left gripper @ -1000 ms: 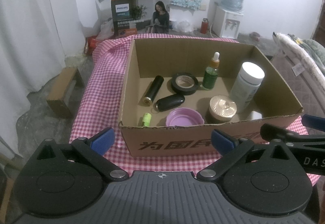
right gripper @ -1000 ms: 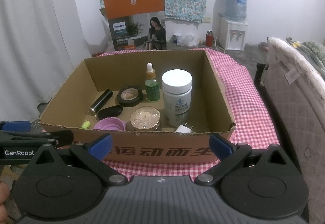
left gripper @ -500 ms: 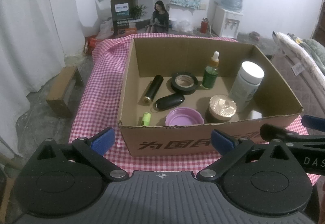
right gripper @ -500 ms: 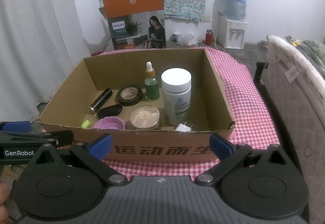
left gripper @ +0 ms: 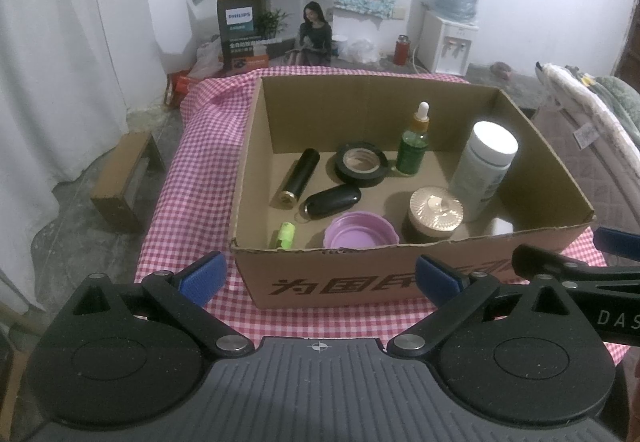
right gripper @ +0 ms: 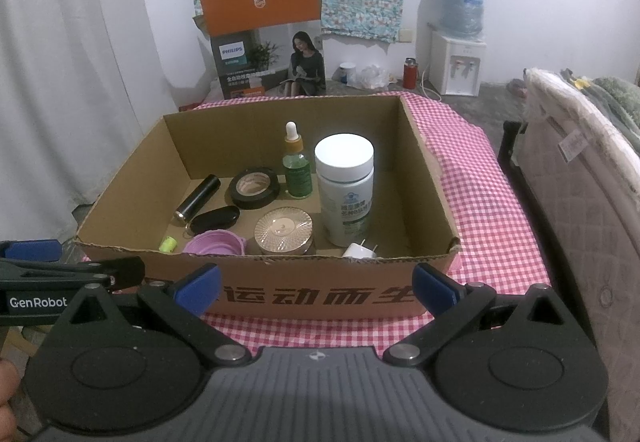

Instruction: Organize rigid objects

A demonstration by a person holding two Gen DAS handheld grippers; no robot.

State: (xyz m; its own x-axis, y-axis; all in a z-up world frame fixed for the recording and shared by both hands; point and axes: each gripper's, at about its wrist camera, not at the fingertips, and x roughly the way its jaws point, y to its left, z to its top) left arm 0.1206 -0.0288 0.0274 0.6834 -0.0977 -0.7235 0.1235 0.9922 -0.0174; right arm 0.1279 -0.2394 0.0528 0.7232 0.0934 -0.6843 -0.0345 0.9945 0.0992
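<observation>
An open cardboard box [left gripper: 360, 282] [right gripper: 320, 294] stands on the checked tablecloth. Inside lie a black tube [left gripper: 298, 177], a tape roll [left gripper: 361, 163], a green dropper bottle [left gripper: 414, 145], a white jar [left gripper: 486, 169], a gold-lidded jar [left gripper: 436, 211], a purple lid [left gripper: 358, 234], a black fob [left gripper: 332, 199], a small green item [left gripper: 285, 235] and a white plug [right gripper: 360, 250]. My left gripper [left gripper: 318, 278] hangs open in front of the box's near wall, holding nothing. My right gripper [right gripper: 316, 284] is open beside it, also in front of the box.
The pink checked cloth [right gripper: 488, 193] shows bare to the right of the box. A mattress [right gripper: 580, 161] borders the right side. On the floor behind are a printed carton [left gripper: 276, 29], a water dispenser [left gripper: 450, 41] and a small wooden stool [left gripper: 124, 181].
</observation>
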